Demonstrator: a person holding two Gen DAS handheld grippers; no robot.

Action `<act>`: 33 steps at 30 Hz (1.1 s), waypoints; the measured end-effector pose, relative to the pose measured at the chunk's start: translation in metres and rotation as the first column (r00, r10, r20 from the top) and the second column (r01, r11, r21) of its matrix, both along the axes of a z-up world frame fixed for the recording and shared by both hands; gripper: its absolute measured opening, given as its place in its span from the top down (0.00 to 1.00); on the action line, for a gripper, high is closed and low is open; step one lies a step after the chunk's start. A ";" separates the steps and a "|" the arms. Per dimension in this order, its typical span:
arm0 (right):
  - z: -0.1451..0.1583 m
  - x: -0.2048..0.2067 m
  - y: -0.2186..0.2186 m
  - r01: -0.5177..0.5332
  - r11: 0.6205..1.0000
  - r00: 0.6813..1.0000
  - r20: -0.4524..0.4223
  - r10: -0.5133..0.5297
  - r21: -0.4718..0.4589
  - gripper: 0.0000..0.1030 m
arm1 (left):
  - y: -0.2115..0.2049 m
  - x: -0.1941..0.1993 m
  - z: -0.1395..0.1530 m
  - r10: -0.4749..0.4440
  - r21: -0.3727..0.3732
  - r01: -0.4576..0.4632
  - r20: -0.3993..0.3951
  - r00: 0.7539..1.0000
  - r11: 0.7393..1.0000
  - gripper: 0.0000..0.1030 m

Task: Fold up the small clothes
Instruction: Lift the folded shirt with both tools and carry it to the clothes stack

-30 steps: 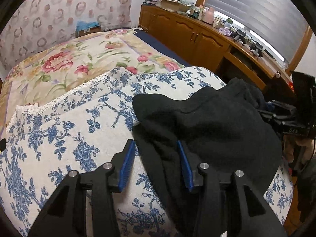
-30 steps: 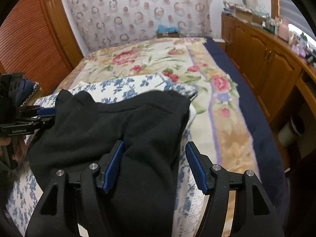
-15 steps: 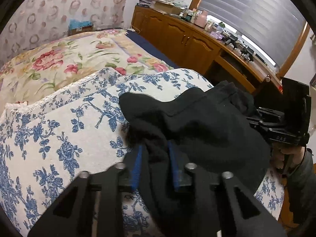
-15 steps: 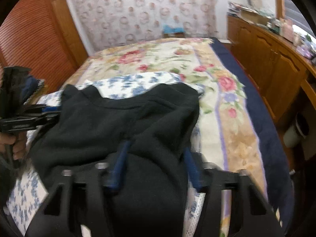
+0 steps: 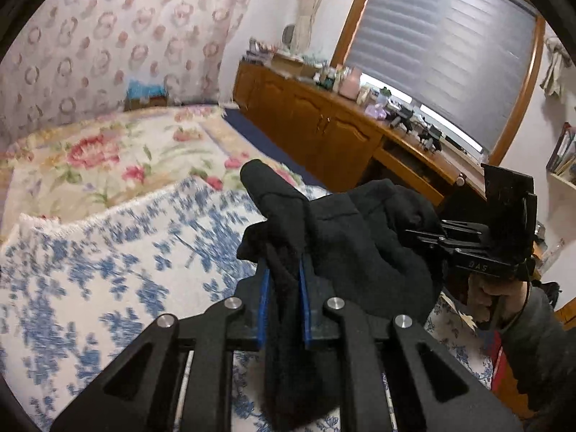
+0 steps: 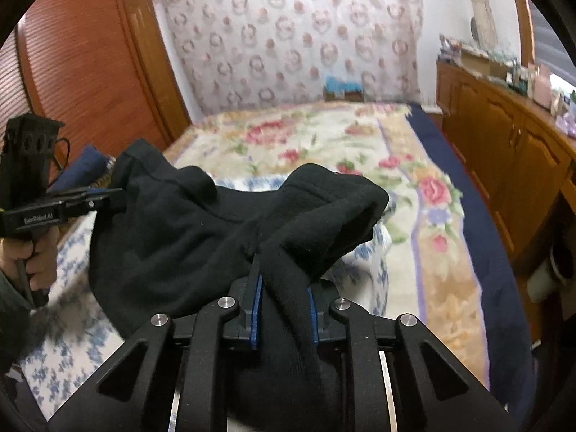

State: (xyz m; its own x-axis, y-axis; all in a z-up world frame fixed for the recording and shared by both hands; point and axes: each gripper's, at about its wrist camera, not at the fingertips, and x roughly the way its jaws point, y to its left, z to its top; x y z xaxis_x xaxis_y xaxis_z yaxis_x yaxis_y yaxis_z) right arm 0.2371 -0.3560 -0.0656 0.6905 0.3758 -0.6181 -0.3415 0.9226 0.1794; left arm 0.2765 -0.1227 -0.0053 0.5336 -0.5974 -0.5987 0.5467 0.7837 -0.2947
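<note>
Both grippers pinch a black garment [image 5: 360, 237] bunched above the blue-flowered cloth [image 5: 108, 270] at the bed's near end. The left gripper [image 5: 283, 280] and right gripper [image 6: 282, 288] have just been closing, and each one's fingers now clamp a near-edge fold. No fold looks finished; the whole folding seems left. The floral bedspread [image 6: 306, 144] beyond offers open room; a wooden cabinet [image 6: 504, 151] lines the bed's right edge.

Black garment [image 5: 360, 237] now pinched, lifted off bedspread [image 5: 108, 252].
</note>
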 end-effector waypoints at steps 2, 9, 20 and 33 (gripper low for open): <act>0.008 -0.001 0.007 -0.009 1.000 1.000 0.021 0.009 0.000 0.84 | 0.010 -0.006 0.010 0.022 -0.003 -0.022 0.033 0.999 1.000 0.89; 0.035 0.005 0.041 -0.079 0.997 0.993 0.086 0.078 0.012 0.84 | 0.051 -0.024 0.033 0.100 -0.011 -0.099 0.106 0.989 0.995 0.89; 0.075 0.030 0.139 -0.249 0.967 0.956 0.143 0.255 -0.055 0.84 | 0.136 -0.059 0.059 0.263 0.021 -0.273 0.208 0.942 0.962 0.89; 0.115 0.045 0.282 -0.459 0.871 0.841 0.231 0.490 -0.175 0.84 | 0.256 -0.099 0.067 0.478 -0.027 -0.492 0.291 0.829 0.870 0.89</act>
State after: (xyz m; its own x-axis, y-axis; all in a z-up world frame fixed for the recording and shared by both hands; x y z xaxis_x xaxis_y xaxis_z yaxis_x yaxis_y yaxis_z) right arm 0.2816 -0.0741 0.0491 0.5849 0.6402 -0.4981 -0.7624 0.6435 -0.0682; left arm 0.1775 0.1335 0.0621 0.8954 -0.1928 -0.4014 0.1461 0.9787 -0.1441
